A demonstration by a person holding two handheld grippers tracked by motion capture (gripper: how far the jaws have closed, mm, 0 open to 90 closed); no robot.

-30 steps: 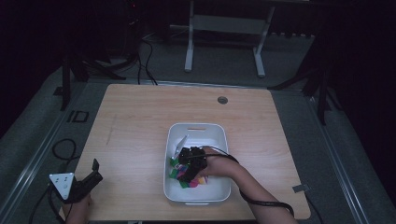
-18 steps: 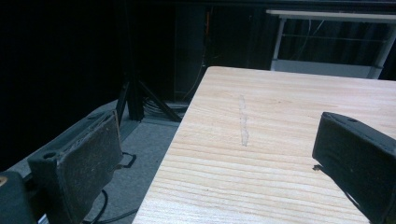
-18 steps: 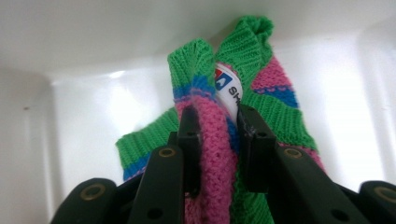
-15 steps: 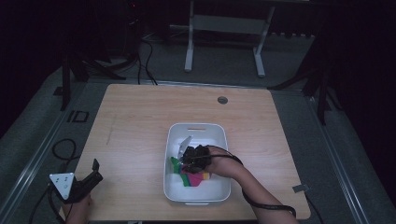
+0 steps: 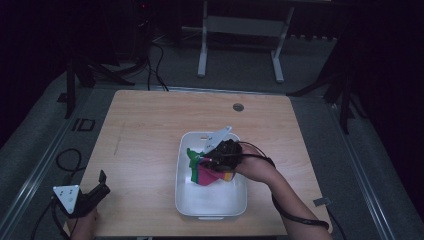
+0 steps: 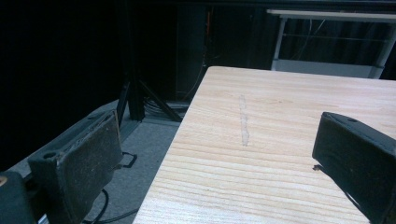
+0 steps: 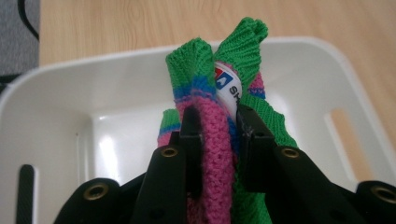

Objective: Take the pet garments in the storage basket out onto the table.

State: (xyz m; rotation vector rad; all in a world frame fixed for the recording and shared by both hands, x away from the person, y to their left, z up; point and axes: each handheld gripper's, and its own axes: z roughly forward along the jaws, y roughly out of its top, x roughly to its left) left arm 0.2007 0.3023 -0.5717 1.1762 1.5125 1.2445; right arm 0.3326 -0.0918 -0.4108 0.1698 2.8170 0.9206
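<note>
- The right gripper [image 7: 215,128] has its jaws pinched on a knitted cloth of pink, green and blue wool [image 7: 212,140], with pink knit bunched between the two black pads; the jaws have just been closing onto it.
- In the high view the right gripper [image 5: 202,161] holds that cloth [image 5: 207,172] over the white plastic rectangular bin [image 5: 210,200], near the bin's left wall, with the cloth hanging down into it.
- A white label with red and blue print [image 7: 226,86] shows among the green folds — its lettering is cut off by the knit.
- The left gripper [image 5: 100,182] rests at the near left corner of the surface, well apart from the bin; its jaws stand spread wide with nothing between them.
- The light wooden surface [image 5: 150,130] has a small round grommet [image 5: 238,107] near its far edge.
- The room is dark — cables [image 5: 160,52] trail on the grey floor, and a pale metal stand [image 5: 240,45] rises beyond the surface.
</note>
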